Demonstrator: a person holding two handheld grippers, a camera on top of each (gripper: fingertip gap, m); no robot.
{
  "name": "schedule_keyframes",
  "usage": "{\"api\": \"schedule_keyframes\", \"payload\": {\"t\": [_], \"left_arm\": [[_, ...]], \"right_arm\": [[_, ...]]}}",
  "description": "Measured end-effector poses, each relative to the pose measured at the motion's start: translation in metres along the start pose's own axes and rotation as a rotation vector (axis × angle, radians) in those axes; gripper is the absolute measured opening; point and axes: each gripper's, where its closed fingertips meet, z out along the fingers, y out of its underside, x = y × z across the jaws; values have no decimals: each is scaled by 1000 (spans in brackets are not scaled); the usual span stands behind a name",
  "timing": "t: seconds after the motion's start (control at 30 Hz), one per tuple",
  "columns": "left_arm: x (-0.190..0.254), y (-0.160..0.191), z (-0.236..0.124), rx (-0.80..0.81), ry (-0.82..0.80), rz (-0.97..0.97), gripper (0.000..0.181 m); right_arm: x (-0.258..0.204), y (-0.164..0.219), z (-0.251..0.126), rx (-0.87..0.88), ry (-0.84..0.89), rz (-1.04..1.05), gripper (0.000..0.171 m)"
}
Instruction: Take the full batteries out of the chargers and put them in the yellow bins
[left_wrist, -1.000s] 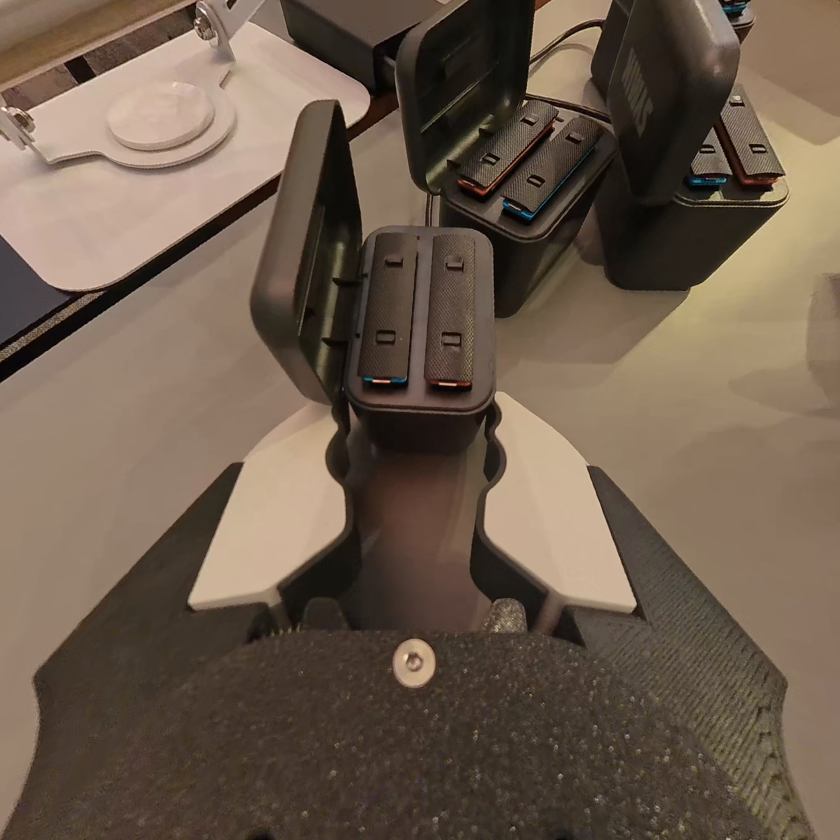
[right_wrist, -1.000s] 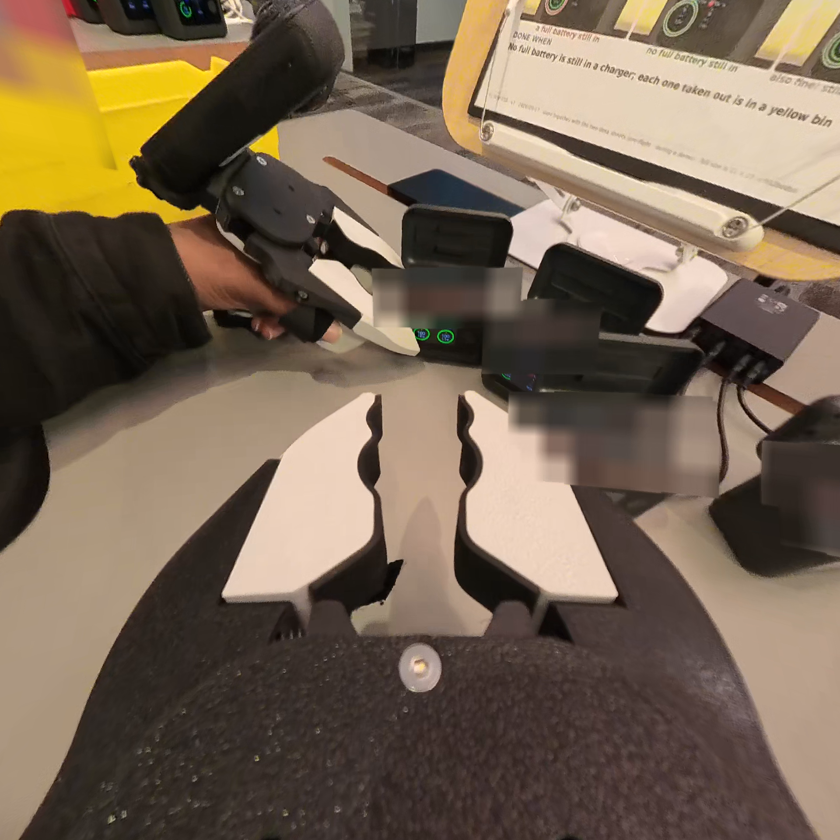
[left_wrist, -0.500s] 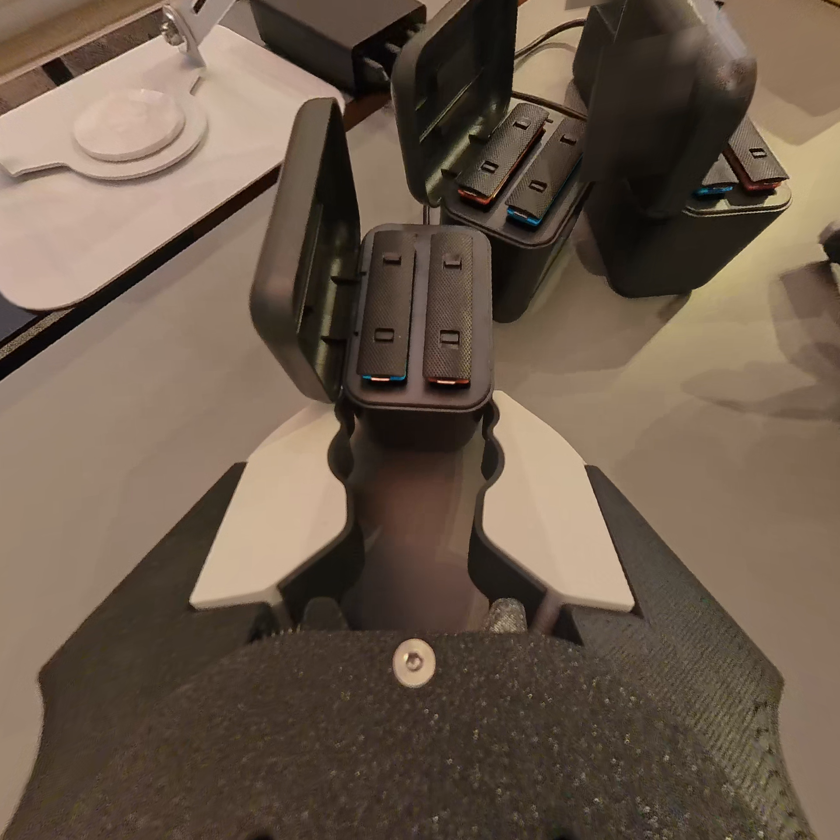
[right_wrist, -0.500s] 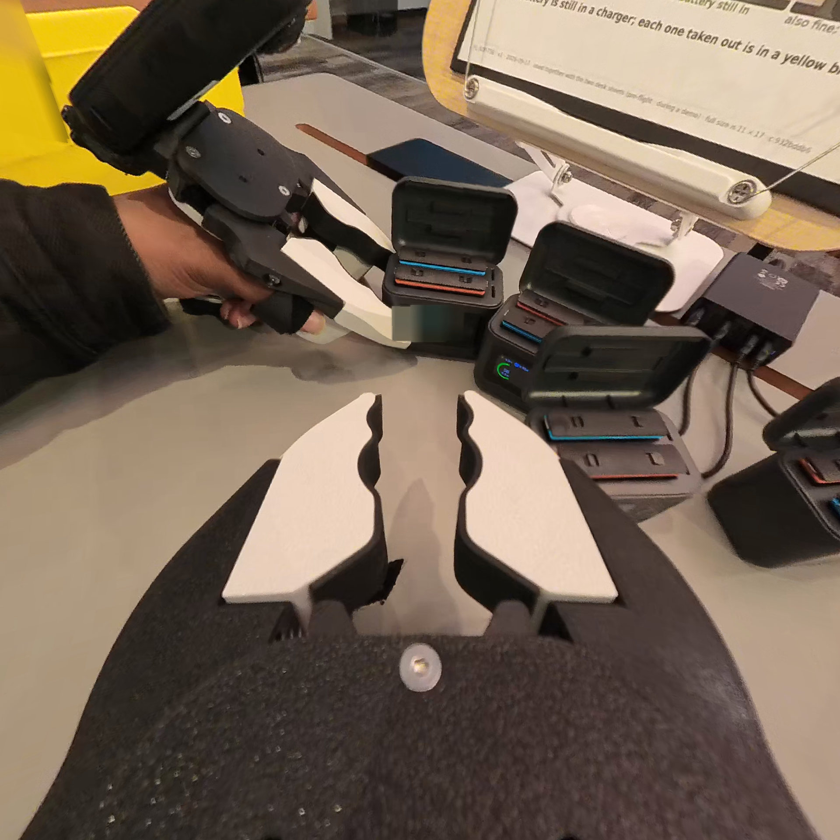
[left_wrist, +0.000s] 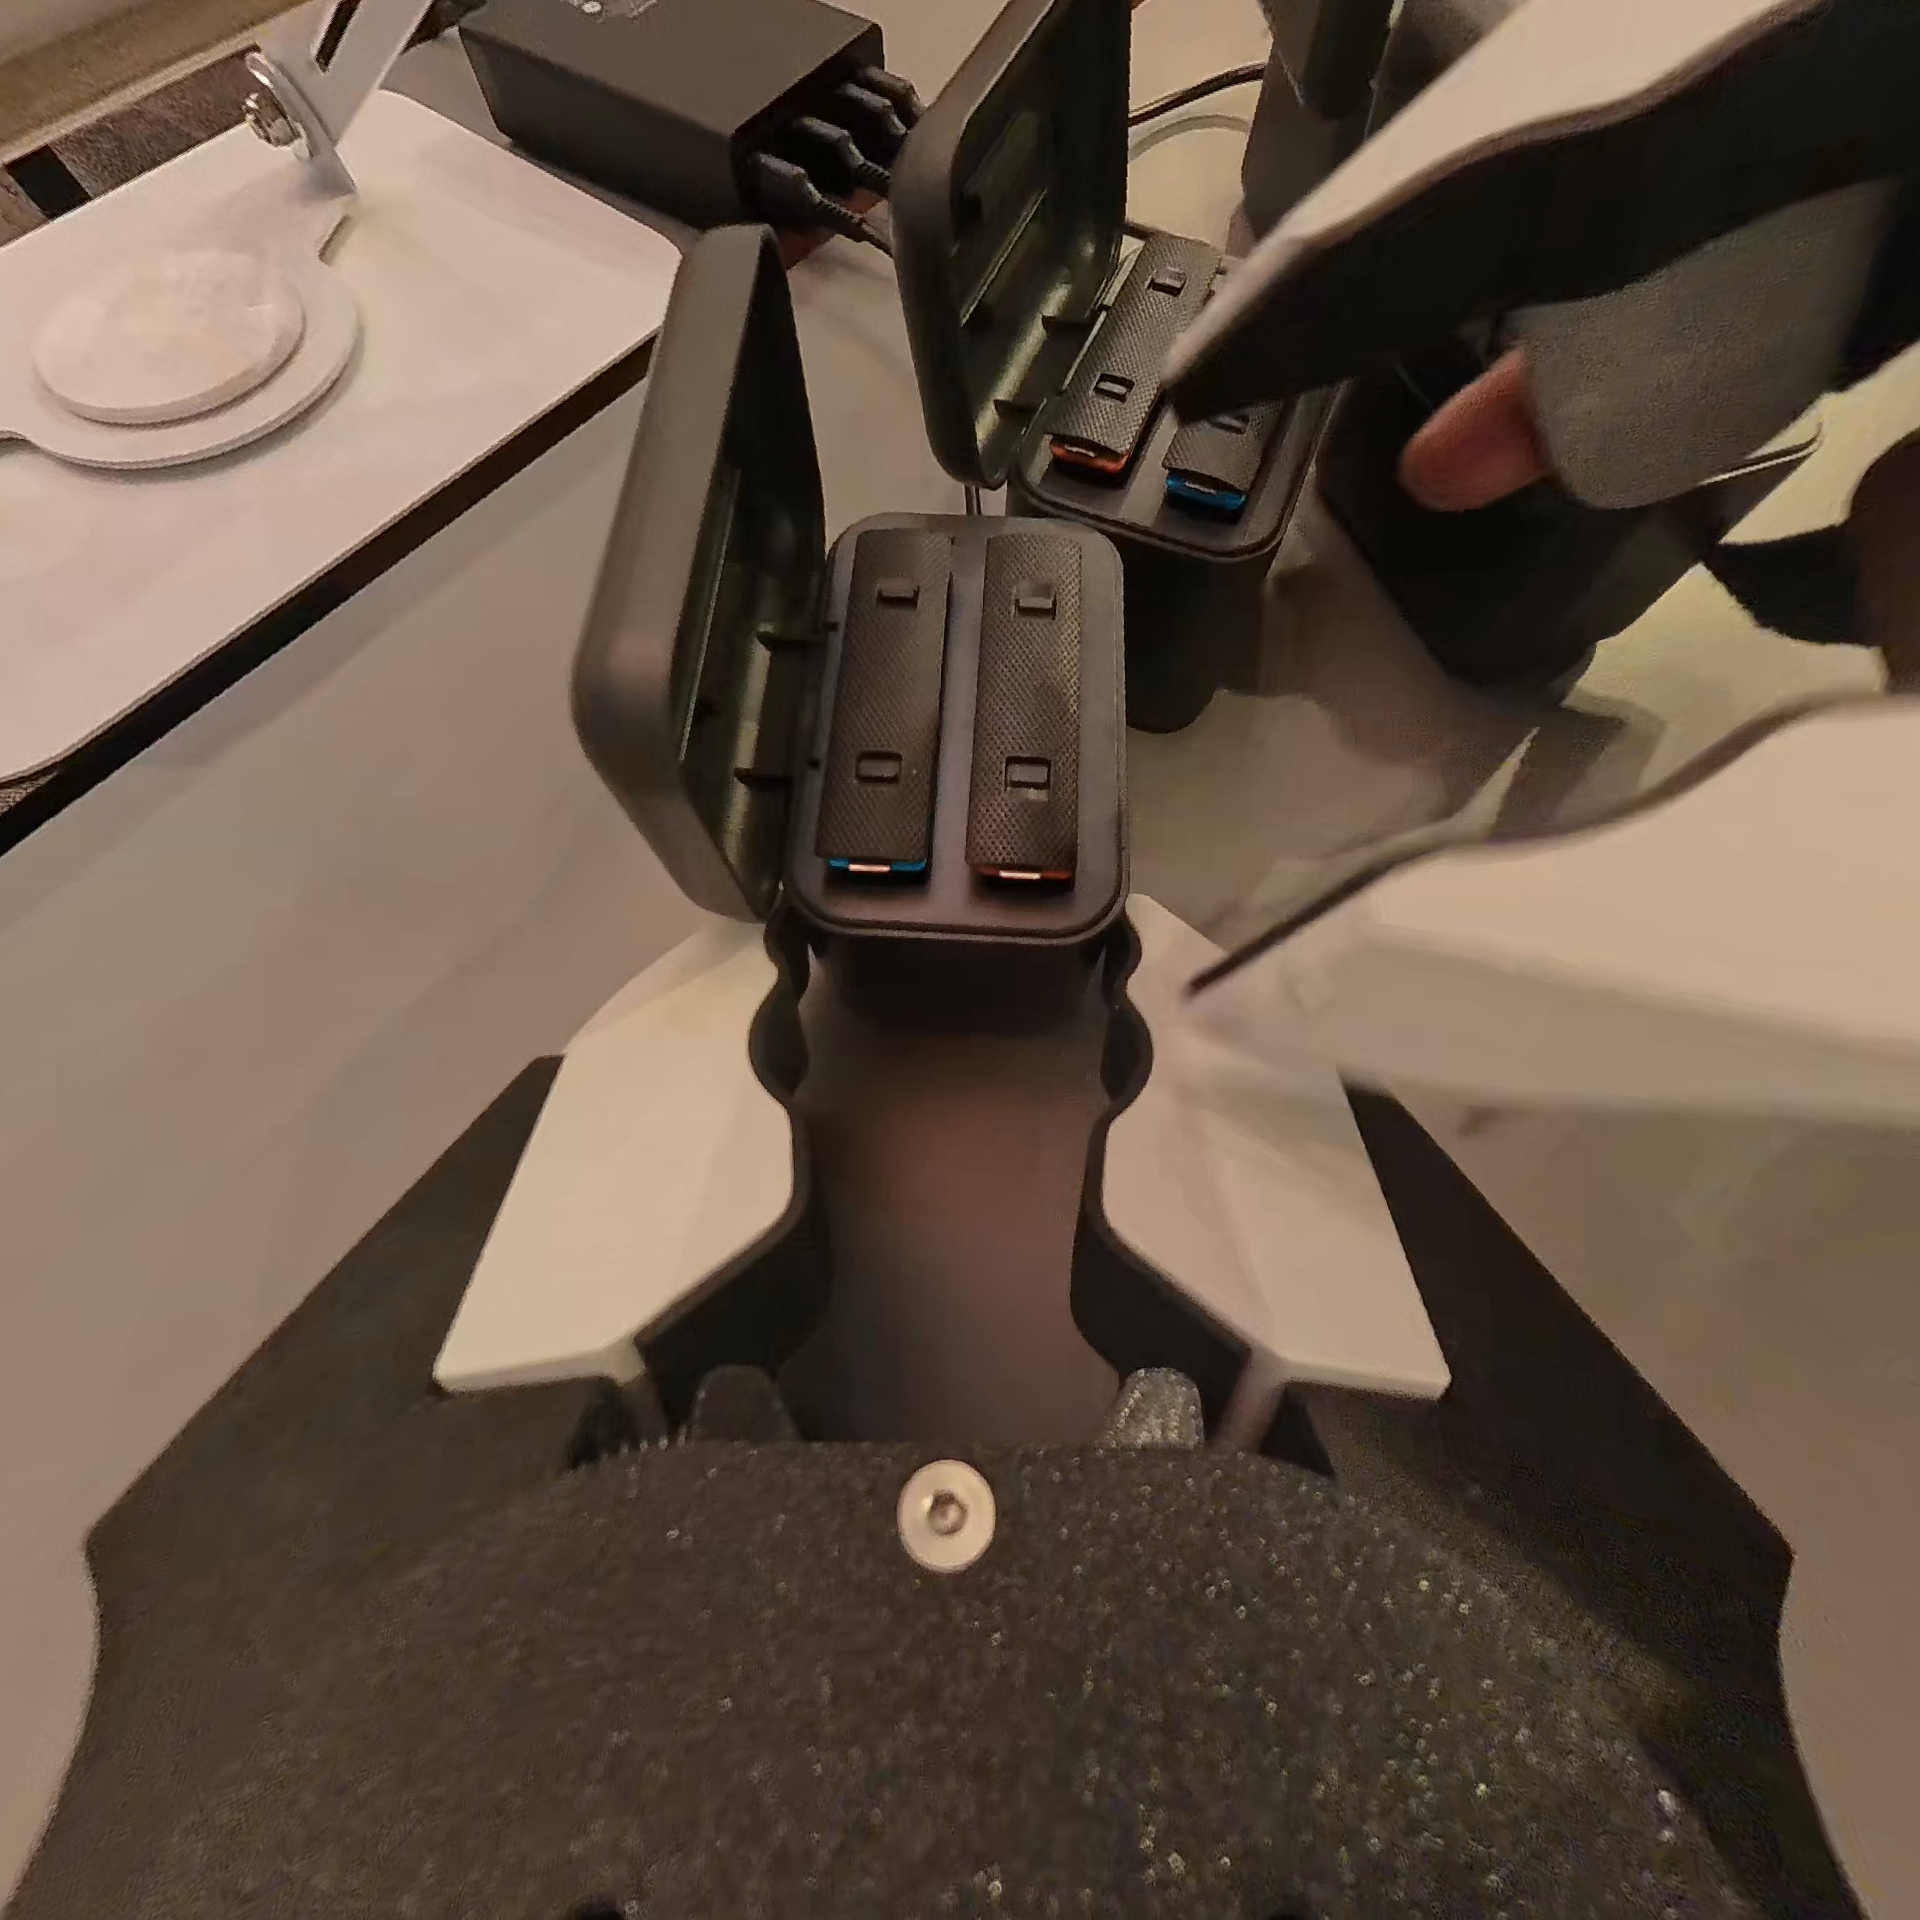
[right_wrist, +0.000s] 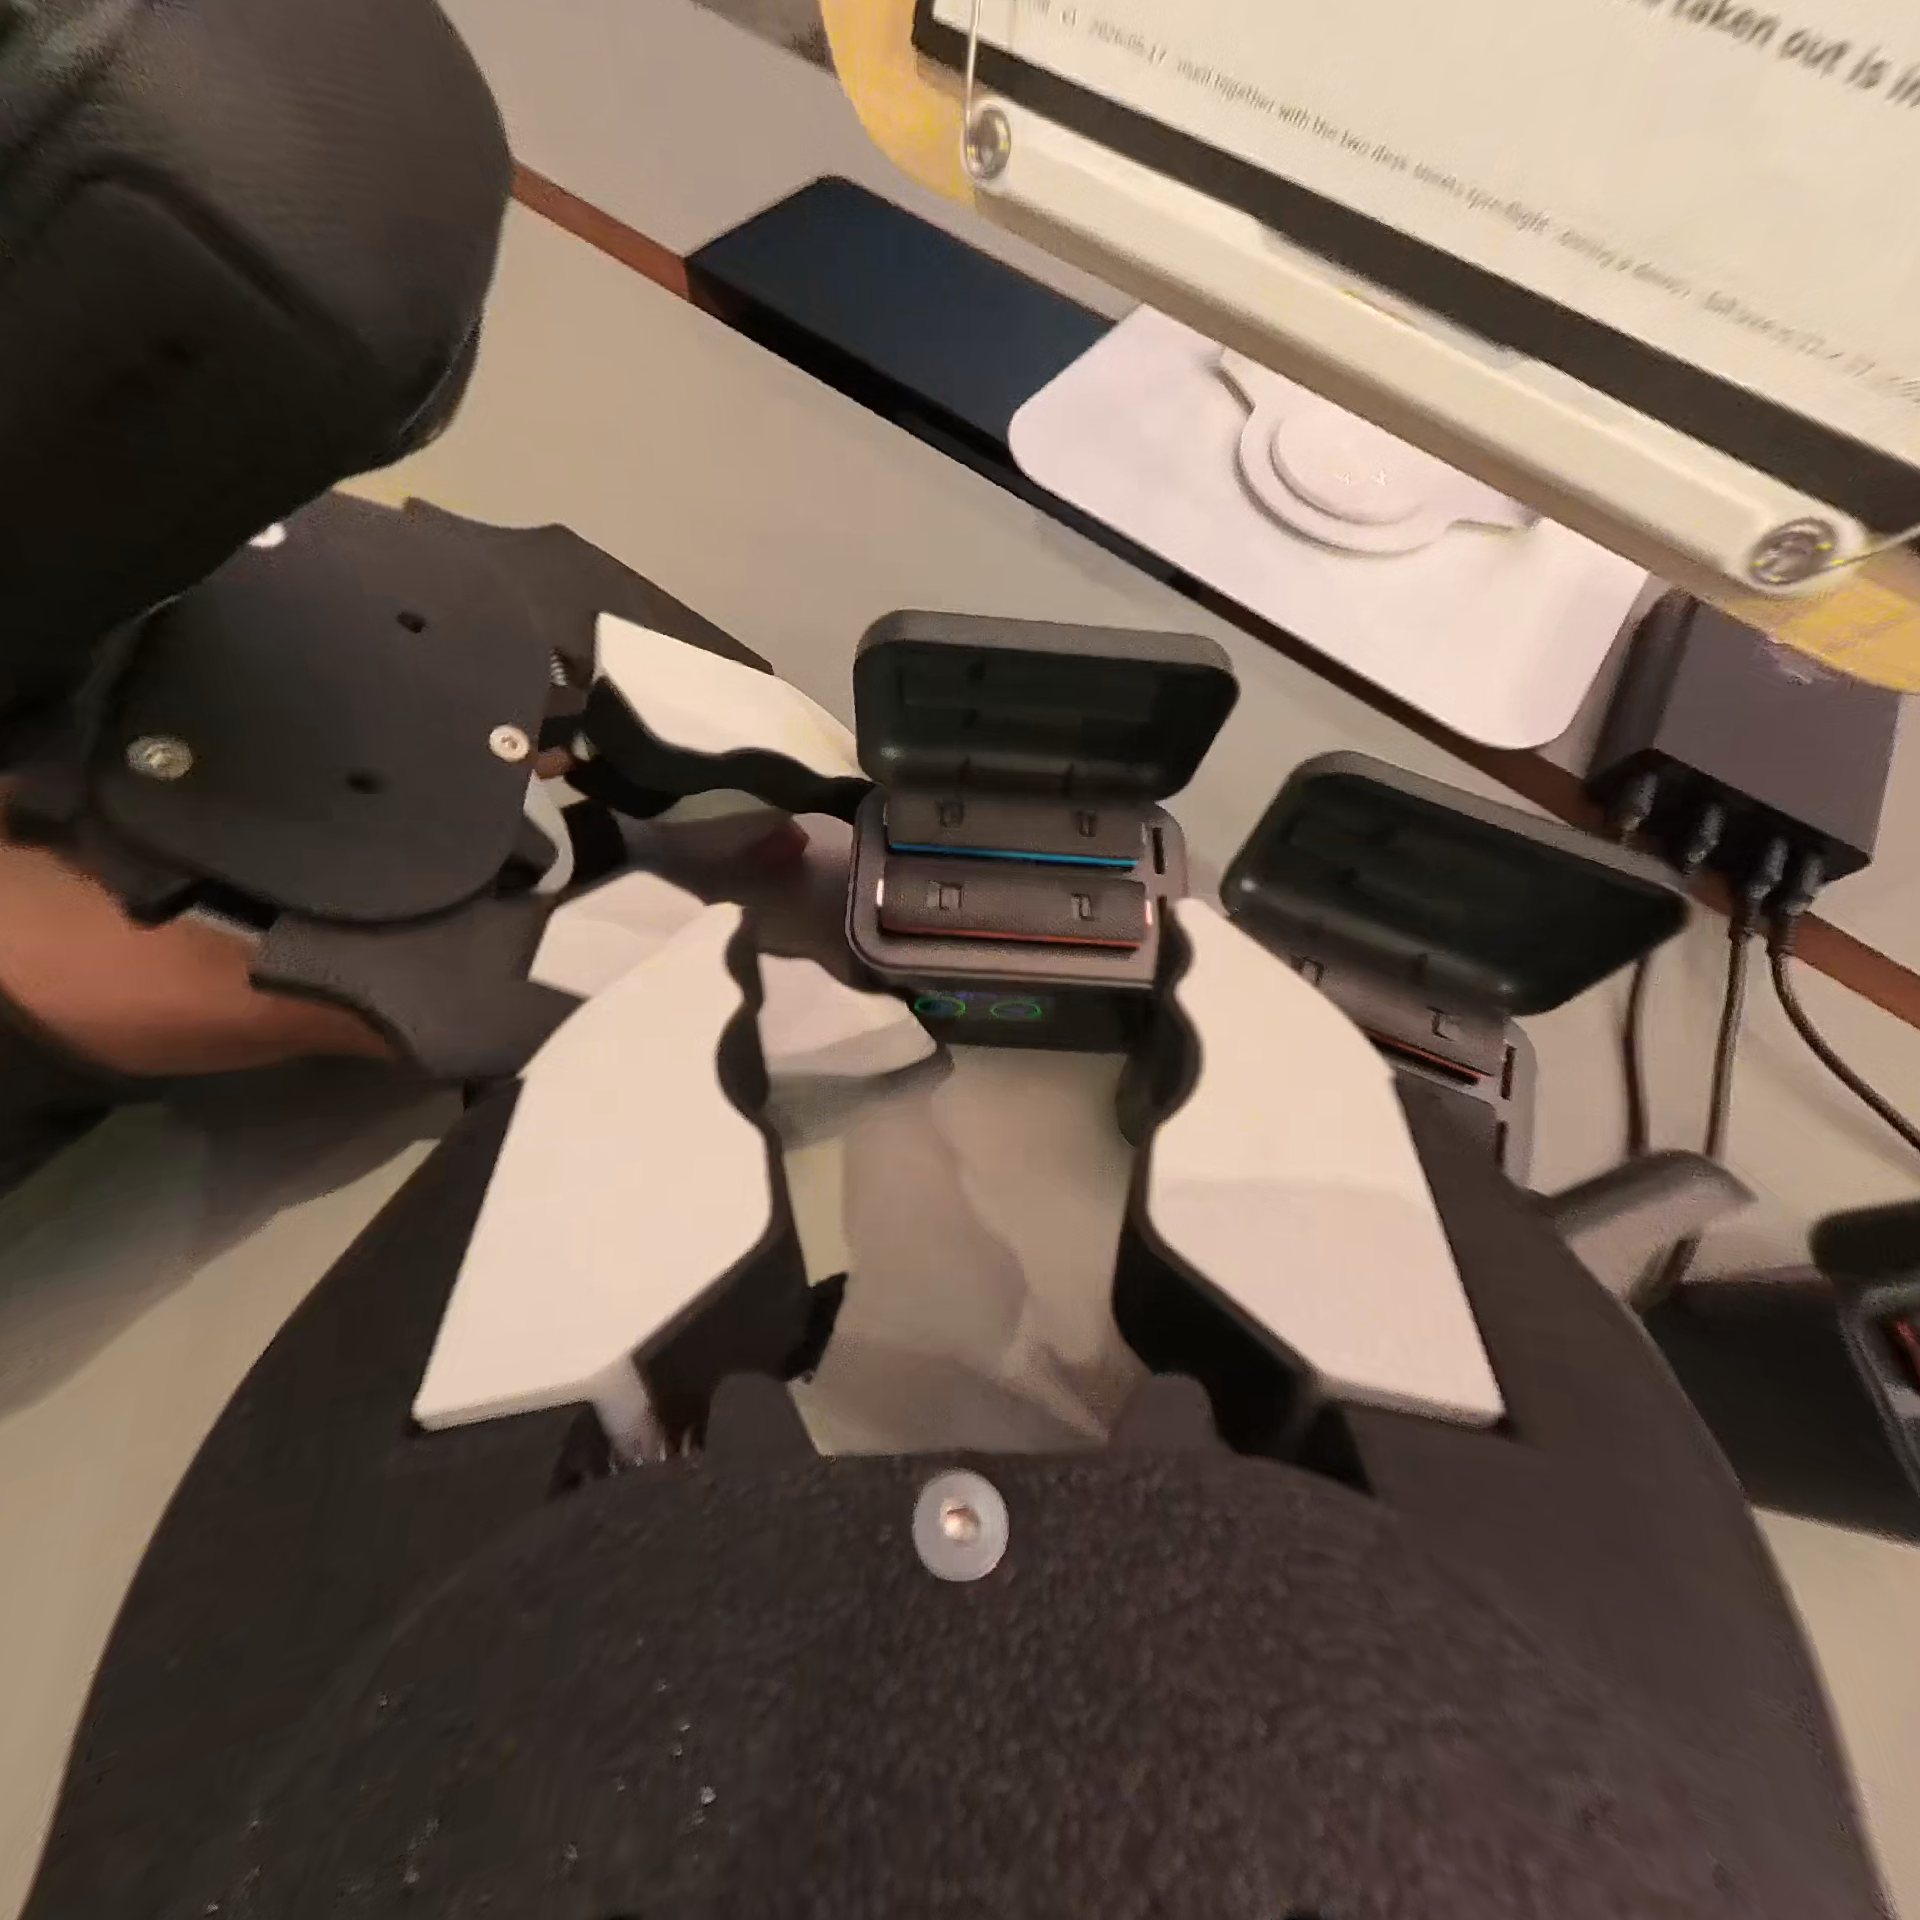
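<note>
Moved since earlier: right claw (right_wrist: 951, 997) has swung in from open bench to the near charger and spread its fingers wide; left claw (left_wrist: 951, 961) has stayed clamped on that charger.
Bench (left_wrist: 260, 1039): grey top carrying several black chargers, with a white stand base (left_wrist: 208, 343) and a black power block (left_wrist: 665, 94) at the far left.
Left claw: clenched on the lower body of the near charger (left_wrist: 966, 940), one finger on each side, steadying it.
Right claw: released, jaws wide apart, tips flanking the top of the same charger from the other side; it grasps nothing.
Near charger: lid (left_wrist: 696, 561) standing open at the left, with two round green lights showing on its front in the right wrist view.
Second charger (left_wrist: 1153, 488): just behind, lid also open, two batteries inside.
Batteries: blue-edged battery (left_wrist: 883, 707) and orange-edged battery (left_wrist: 1023, 707) sit side by side in their slots, neither lifted.
Yellow bins: not in view.
Risk: the right claw's tips look set wider than one battery, so closing may catch both, or pinch the charger rim.
Risk: the two claws sit very close, so a fast approach could knock them together.
Risk: a tilted pull might jam the battery or drag the charger by its cable.
</note>
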Motion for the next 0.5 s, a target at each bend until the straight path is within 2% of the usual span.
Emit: {"api": "schedule_keyframes", "payload": {"t": [0.03,0.13,0.27,0.33,0.5], "left_arm": [[0,0,0,1,1,-2,55],[-2,-1,0,5,7,-10,55],[-2,0,0,5,9,-4,55],[-2,0,0,5,12,5,55],[-3,0,0,5,17,11,55]], "right_arm": [[0,-1,5,-9,22,0,79],[4,-4,17,-15,90,22,84],[3,-7,15,19,138,18,78],[-4,-16,9,76,134,-7,69],[6,-1,23,-17,108,16,76]]}}
